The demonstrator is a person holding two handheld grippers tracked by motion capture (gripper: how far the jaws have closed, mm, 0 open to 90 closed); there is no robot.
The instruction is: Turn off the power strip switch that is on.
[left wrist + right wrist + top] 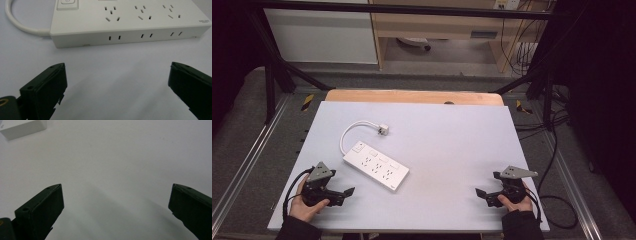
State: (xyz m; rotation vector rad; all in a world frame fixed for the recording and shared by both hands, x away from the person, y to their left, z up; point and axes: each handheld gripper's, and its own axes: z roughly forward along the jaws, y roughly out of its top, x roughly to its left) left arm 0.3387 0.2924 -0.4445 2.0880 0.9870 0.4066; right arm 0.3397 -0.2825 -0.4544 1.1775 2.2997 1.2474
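Observation:
A white power strip [376, 167] lies slantwise on the white table, left of centre, its cable curling back to a plug [383, 129]. My left gripper [343, 196] rests near the front left, a short way in front of the strip, open and holding nothing. In the left gripper view the power strip [127, 22] lies just beyond the wide-apart jaws, gripper [117, 75]. My right gripper [482, 196] sits at the front right, open and holding nothing. In the right gripper view a corner of the strip [22, 128] shows far off, gripper [116, 195].
The white tabletop [452, 145] has a wooden strip [412, 96] along its far edge. Black frame bars and cables [557, 150] run beside the table at the right. A hand holds each gripper at the front edge.

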